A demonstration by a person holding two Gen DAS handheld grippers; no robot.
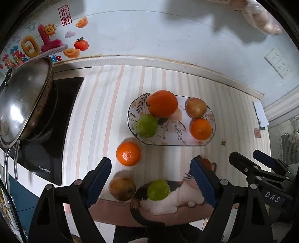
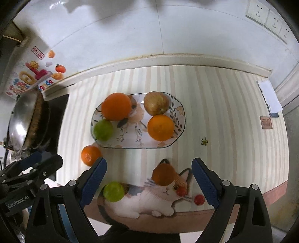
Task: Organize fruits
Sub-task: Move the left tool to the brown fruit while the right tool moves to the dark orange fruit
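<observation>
An oval flowered plate (image 1: 173,133) (image 2: 134,135) sits mid-table and holds a large orange (image 1: 162,103), a second orange (image 1: 200,129), a green fruit (image 1: 147,125) and a brownish apple (image 1: 196,108). On the striped cloth in front of it lie a mandarin (image 1: 128,153) (image 2: 90,155), a brown apple (image 1: 122,188) and a green fruit (image 1: 158,189) (image 2: 114,191). Two small red tomatoes (image 2: 199,199) rest on the cat print. My left gripper (image 1: 151,179) hangs open above the loose fruit, holding nothing. My right gripper (image 2: 149,180) is beside it, also open and holding nothing.
A steel wok with a lid (image 1: 28,104) stands on a black cooktop (image 1: 46,149) at the left. The wall with stickers and sockets (image 2: 269,16) closes the back. A white paper (image 2: 270,97) lies far right. The table's front edge (image 2: 186,218) runs just below the cat print.
</observation>
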